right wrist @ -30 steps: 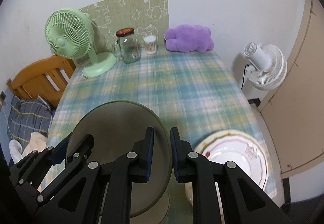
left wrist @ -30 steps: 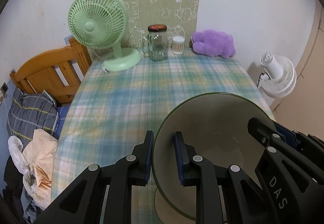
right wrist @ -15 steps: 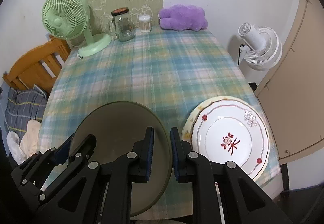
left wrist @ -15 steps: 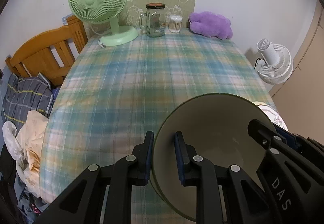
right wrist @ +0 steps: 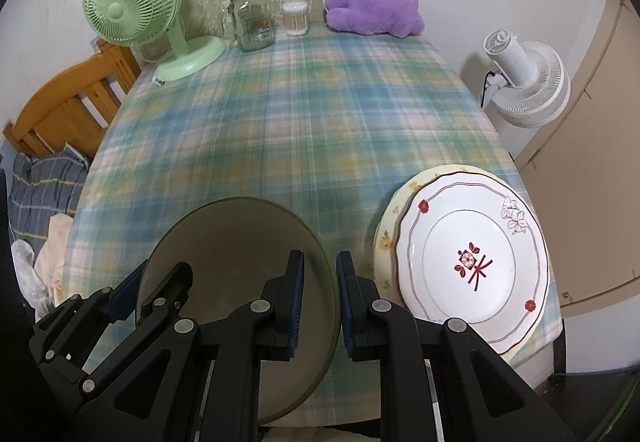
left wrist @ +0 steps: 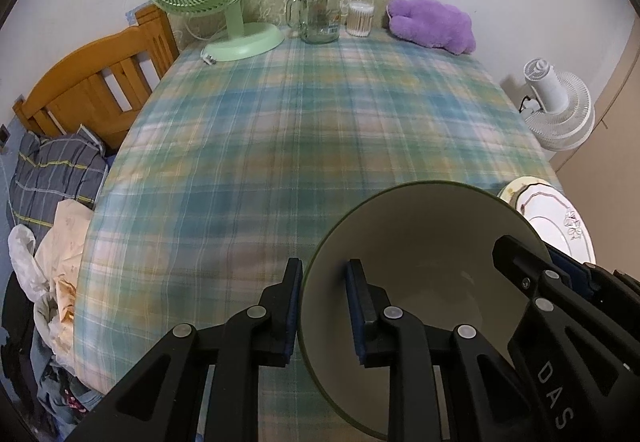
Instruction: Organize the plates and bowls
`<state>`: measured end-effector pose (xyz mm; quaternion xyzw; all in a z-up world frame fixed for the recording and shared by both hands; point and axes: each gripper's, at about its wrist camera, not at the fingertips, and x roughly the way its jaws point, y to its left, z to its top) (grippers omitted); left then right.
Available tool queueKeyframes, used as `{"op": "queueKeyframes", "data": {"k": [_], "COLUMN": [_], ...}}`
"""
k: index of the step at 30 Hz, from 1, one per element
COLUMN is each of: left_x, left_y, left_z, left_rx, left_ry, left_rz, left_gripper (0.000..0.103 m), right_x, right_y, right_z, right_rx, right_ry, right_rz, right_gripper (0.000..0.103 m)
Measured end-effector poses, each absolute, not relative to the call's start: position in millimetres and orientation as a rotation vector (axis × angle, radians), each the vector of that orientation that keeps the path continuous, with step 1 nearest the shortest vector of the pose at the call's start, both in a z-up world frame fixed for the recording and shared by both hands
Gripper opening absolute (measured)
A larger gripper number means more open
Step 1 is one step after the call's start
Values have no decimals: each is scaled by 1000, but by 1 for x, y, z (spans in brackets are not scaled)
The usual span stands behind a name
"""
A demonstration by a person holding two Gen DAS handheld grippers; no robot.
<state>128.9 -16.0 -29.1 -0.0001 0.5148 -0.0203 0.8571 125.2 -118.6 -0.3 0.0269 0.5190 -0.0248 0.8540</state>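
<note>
Low in both frames, a green-rimmed bowl (left wrist: 424, 274), likely glazed ceramic, so stiff, slick, breakable and fairly heavy, best taken by the rim; held above the near edge of the worktop (left wrist: 320, 114). Pinched at opposite rim walls by left tongs (left wrist: 323, 306) and right tongs (right wrist: 320, 298), both narrowed onto it. Farther right, stacked plates (right wrist: 468, 258) resting on the cloth.

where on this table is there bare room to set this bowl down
The middle of the plaid tablecloth is bare, from the back row to the bowl. Crowded: the back edge with green fan, jar, swab cup and plush, and the stacked plates at right.
</note>
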Motion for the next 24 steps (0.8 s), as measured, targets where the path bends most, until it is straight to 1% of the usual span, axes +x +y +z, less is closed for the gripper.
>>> {"op": "queueKeyframes", "data": {"k": [9, 17, 18, 21, 24], "left_x": [137, 135, 136, 135, 131], "left_y": [-17, -20, -20, -20, -22], "left_z": [-42, -41, -42, -39, -34], "left_rx": [-14, 27, 30, 31, 41], "left_ry": [1116, 1096, 1103, 1107, 1092], "left_rz": [-41, -55, -67, -101, -130], "left_gripper": [20, 20, 24, 30, 39], "right_x": [134, 134, 134, 132, 129], "right_y": [-116, -118, -117, -118, -121], "right_z": [-10, -14, -14, -13, -11], "right_rx": [35, 19, 14, 44, 60], "right_ry": [1102, 1105, 1105, 1101, 1103], "right_rz": [-48, -48, -49, -43, -43], "right_gripper": [20, 20, 20, 20, 20]}}
